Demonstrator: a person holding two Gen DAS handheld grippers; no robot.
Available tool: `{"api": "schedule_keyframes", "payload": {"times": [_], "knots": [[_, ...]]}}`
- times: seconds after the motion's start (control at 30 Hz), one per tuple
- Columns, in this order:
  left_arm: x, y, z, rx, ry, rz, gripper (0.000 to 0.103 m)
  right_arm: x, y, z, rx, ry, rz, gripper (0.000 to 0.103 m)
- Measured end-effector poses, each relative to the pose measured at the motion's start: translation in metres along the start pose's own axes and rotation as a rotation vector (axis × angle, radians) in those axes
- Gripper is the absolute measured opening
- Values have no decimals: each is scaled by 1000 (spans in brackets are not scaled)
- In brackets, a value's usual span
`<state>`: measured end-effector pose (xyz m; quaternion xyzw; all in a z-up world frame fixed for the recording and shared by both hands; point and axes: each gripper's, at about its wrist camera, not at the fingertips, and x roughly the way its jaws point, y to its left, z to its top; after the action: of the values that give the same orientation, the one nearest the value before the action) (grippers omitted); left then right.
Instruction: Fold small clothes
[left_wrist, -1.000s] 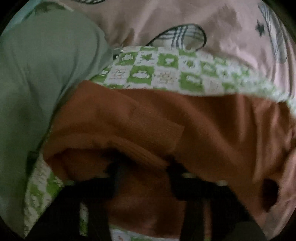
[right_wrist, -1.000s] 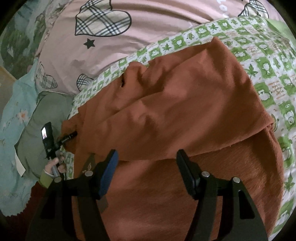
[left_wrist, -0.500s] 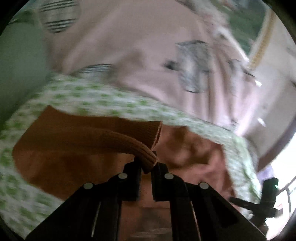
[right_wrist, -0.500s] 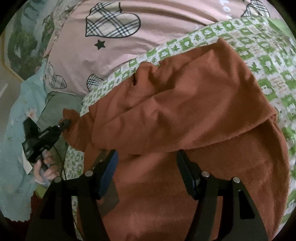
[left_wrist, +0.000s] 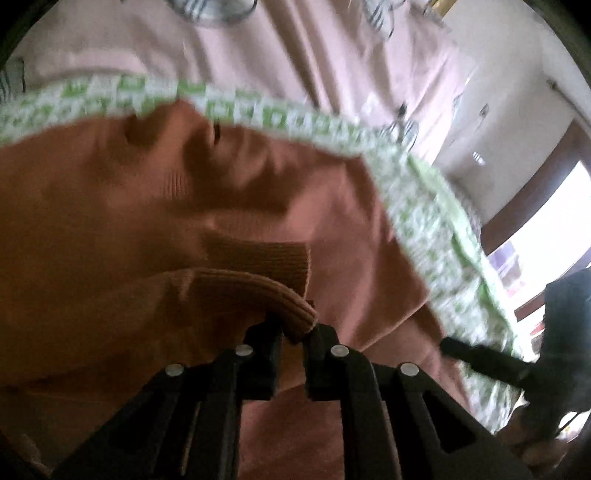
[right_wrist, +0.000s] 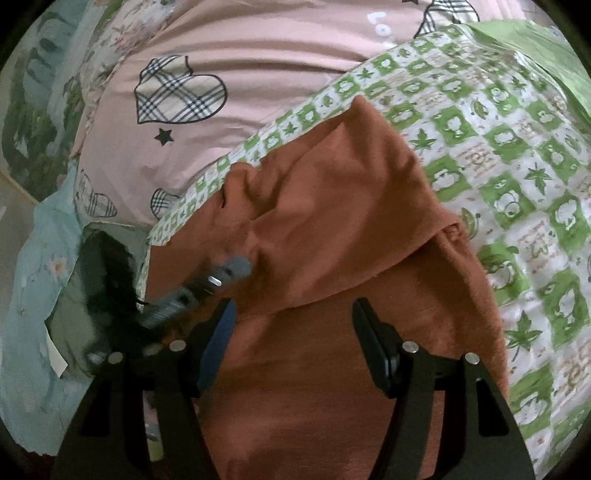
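Rust-orange knit fills most of what I see: the orange garment lies on the green-and-white checked sheet, with one part folded over the rest so that its edge runs slantwise across the middle of the right wrist view. Beyond the sheet, on the far side, is the pink cover with plaid hearts. My left gripper has its jaws nearly together and has just been easing them apart a little; the ribbed cuff of the garment sits between the pads, and I read it as pinched, though the picture is blurred. The cuff arches up from the cloth at the left into that grip. My right gripper stands well open above the near part of the garment with nothing between its fingers. At the left of that view a blurred grey tip of the other tool pokes in over the cloth.
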<state>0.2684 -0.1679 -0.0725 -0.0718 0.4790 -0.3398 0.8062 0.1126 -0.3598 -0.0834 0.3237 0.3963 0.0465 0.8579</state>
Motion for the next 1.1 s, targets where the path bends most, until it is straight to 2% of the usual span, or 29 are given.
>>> {"api": "schedule_keyframes", "payload": {"times": [0.07, 0.13, 0.2, 0.27, 0.3, 0.43, 0.53, 0.63, 0.7, 0.73, 0.8, 0.9, 1.0, 1.03, 1.1], "knots": [[3, 6, -9, -13, 28, 18, 30, 5, 0, 1, 6, 7, 5, 66], [-7, 12, -18, -11, 10, 35, 58, 12, 3, 3, 7, 20, 6, 70], [-26, 16, -25, 1, -24, 81, 68, 23, 8, 4, 8, 32, 14, 76], [-44, 21, -32, 11, -49, 112, 73, 35, 14, 7, 5, 41, 42, 76], [-53, 25, -34, 8, -56, 136, 81, 40, 16, 8, 3, 46, 48, 76], [-91, 55, -55, -34, -83, 280, 82, 68, 26, 17, -19, 66, 64, 76], [-121, 94, -72, -150, -111, 367, 82, 94, 30, 22, -32, 95, 42, 76], [-149, 135, -84, -276, -159, 521, 81, 119, 34, 24, -42, 113, 7, 76], [-160, 159, -88, -341, -184, 591, 81, 130, 42, 25, -76, 100, -8, 74], [-162, 170, -88, -373, -181, 618, 80, 135, 47, 25, -91, 111, -3, 53], [-163, 186, -87, -415, -182, 644, 75, 145, 54, 28, -74, 165, 60, 5], [-165, 201, -85, -456, -200, 640, 73, 116, 59, 41, -78, 78, 99, 5], [-163, 204, -78, -441, -214, 653, 72, 64, 45, 58, -36, -49, 157, 5], [-161, 204, -73, -433, -217, 654, 70, 45, 35, 63, -28, -93, 127, 5], [-157, 204, -65, -428, -218, 647, 69, 34, 19, 68, -18, -115, 75, 5]]}}
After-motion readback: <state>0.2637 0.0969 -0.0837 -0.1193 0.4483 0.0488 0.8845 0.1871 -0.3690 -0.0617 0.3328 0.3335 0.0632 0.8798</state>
